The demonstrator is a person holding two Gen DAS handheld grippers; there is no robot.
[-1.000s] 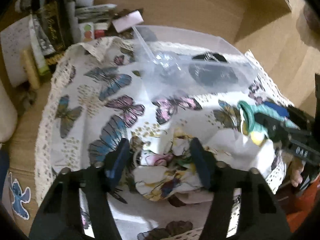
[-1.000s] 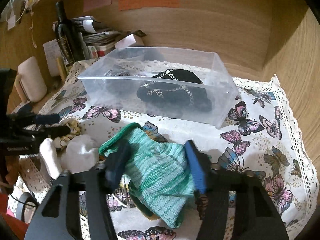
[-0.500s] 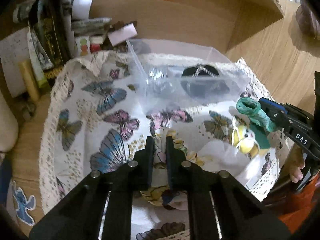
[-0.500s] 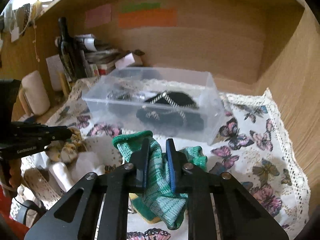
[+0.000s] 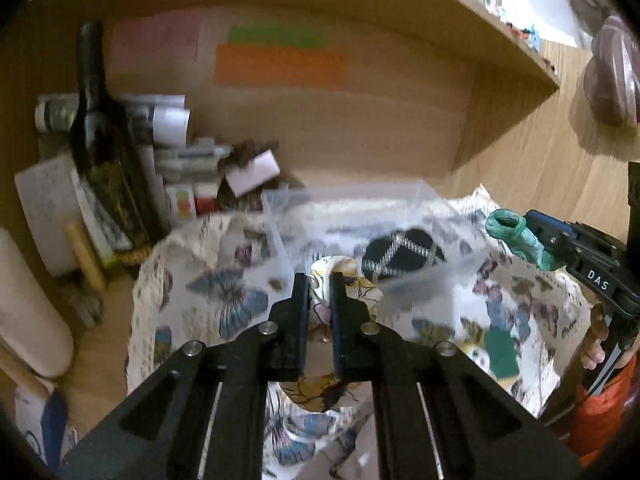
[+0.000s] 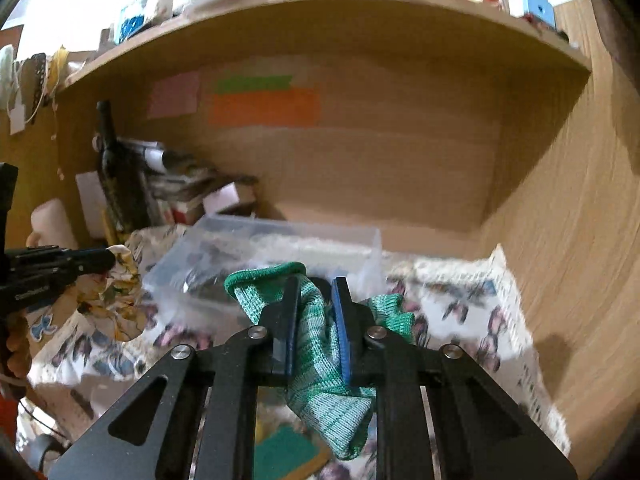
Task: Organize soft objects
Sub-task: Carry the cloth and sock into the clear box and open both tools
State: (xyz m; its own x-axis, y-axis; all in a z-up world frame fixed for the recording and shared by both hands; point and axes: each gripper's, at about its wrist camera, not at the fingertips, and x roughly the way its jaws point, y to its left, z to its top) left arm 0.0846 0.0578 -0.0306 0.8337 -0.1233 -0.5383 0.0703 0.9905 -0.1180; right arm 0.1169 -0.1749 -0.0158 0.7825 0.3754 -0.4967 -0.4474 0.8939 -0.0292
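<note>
My left gripper (image 5: 319, 280) is shut on a white floral cloth (image 5: 340, 268) and holds it up off the butterfly tablecloth (image 5: 224, 300). From the right wrist view the same cloth (image 6: 116, 300) hangs at the left. My right gripper (image 6: 316, 284) is shut on a green knit sock (image 6: 320, 360), lifted above the table; the sock also shows at the right of the left wrist view (image 5: 516, 236). A clear plastic box (image 6: 280, 248) stands behind both grippers with a black patterned item (image 5: 404, 252) inside.
A dark bottle (image 5: 104, 152), papers and small boxes crowd the back left. A wooden shelf (image 6: 320, 12) overhangs the table, and a wooden wall (image 6: 560, 240) closes the right side. A yellow and green soft item (image 5: 496, 352) lies on the tablecloth at the right.
Both grippers closed on their items, the left on the floral cloth and the right on the green sock, and lifted them up off the tablecloth toward the box.
</note>
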